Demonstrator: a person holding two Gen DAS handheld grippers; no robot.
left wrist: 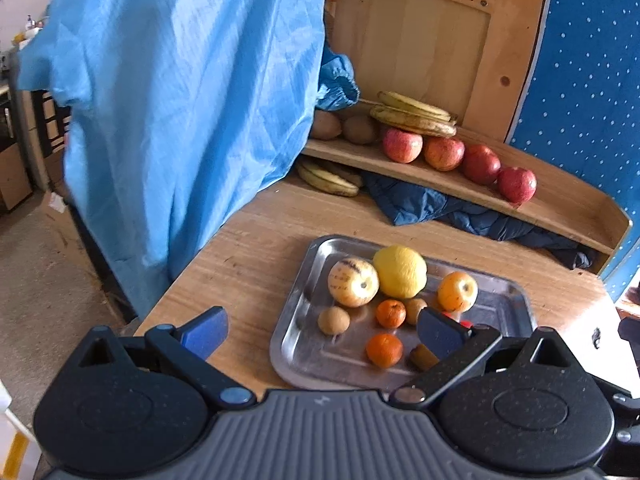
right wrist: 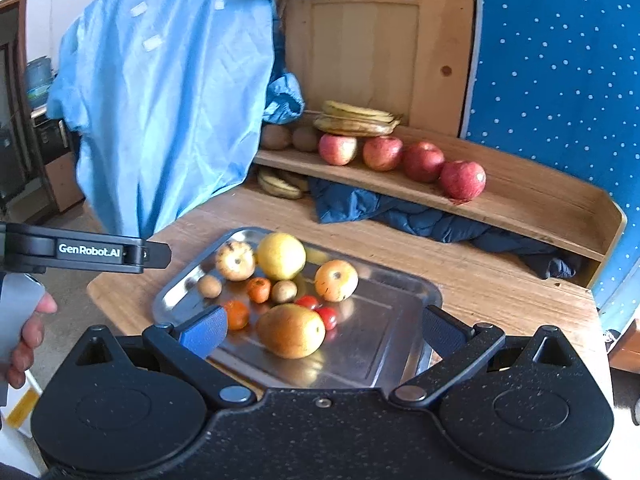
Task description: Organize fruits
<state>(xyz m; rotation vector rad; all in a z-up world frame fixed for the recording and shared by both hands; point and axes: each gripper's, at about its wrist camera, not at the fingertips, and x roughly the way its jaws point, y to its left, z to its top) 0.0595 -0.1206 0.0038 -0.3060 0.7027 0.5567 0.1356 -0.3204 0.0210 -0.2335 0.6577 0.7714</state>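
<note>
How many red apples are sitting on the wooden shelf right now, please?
4, in a row along the front of the wooden shelf: one under the bananas, then a second, a third and a fourth rightward. The blue garment could hide more.

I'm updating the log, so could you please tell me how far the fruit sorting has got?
Done: four red apples, bananas and kiwis sit on the shelf. In hand: nothing; both the left gripper and right gripper have open jaws. Left: about ten fruits on the tray.
</note>
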